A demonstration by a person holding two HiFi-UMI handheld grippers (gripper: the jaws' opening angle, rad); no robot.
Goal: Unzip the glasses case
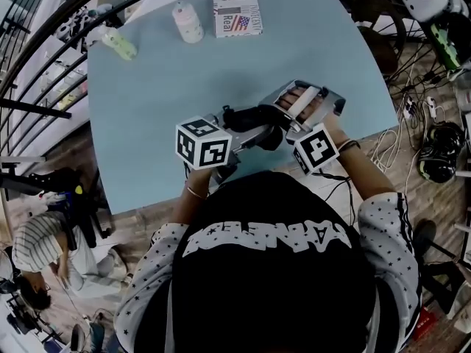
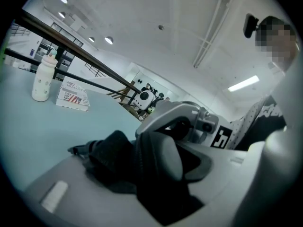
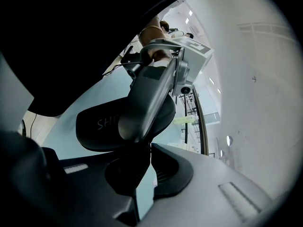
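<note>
Above the pale blue counter [image 1: 147, 123], near its front edge, the black glasses case [image 2: 158, 160] is clamped in the left gripper [image 1: 250, 137], its inside unseen, the right gripper [image 3: 144, 150] pressed together beside it, any zip pull there too dark to tell, a white bottle [image 1: 187, 22] and a printed box [image 1: 237, 11] well beyond.

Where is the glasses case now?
In the head view, the glasses case is by the near edge of the table, held in the left claw, the right claw at its right.

Left tool [image 1: 254, 137] and right tool [image 1: 278, 120] at black glasses case [image 1: 246, 116].
</note>
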